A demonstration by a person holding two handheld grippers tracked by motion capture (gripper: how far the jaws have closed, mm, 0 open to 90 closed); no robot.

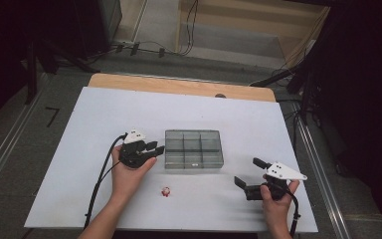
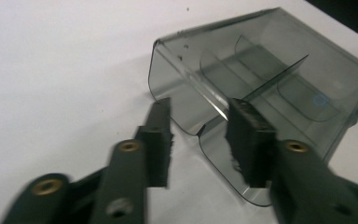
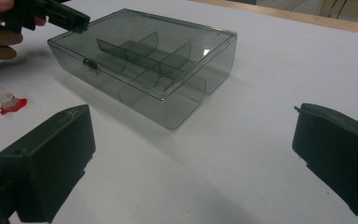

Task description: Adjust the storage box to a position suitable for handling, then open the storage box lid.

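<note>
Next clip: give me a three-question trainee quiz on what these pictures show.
1. True or false: the lid of the grey box is closed.
2. Which gripper is nearer the box: A left gripper, B right gripper?
3. Fill in: the small red and white piece lies on the white ____.

Key: 1 true; 2 A; 3 table.

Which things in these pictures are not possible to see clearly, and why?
- Small red and white object: too small in the high view, and at the left edge of the right gripper view, to identify.
- Box contents: the dark tinted lid hides whether the compartments hold anything.
- Box's near corner in the left gripper view: the left gripper covers it, blurred.
</note>
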